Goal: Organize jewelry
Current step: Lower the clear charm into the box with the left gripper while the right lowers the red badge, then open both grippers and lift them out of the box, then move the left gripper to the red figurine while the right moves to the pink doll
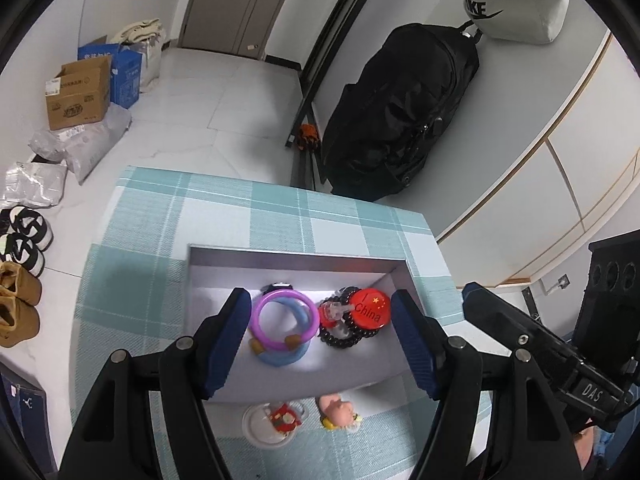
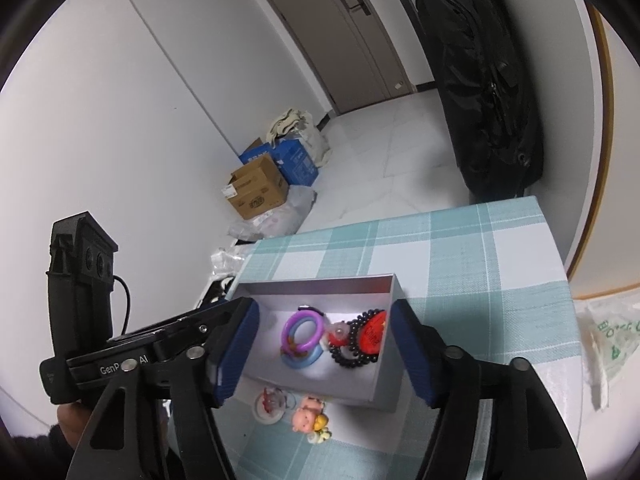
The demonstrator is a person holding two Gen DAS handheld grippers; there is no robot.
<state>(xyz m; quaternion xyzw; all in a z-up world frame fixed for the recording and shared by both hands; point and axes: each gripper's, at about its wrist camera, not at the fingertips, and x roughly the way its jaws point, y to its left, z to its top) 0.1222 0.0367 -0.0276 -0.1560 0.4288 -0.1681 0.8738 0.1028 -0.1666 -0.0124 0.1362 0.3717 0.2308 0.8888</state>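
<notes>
pig charm [image 1: 338, 411], round badge [image 1: 272, 424] outside box [image 1: 296, 260].

Glossy, seemingly plastic bangles [image 1: 285, 322]; woven tablecloth [image 1: 224, 216]

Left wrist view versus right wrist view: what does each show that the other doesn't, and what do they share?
Only the left wrist view shows the shoes on the floor and a white Nike bag. Only the right wrist view shows a plastic bag at the table's right edge. Both show the open grey box holding the purple ring, bead bracelet and red badge, with the pig charm and round keychain outside it on the checked tablecloth.
</notes>
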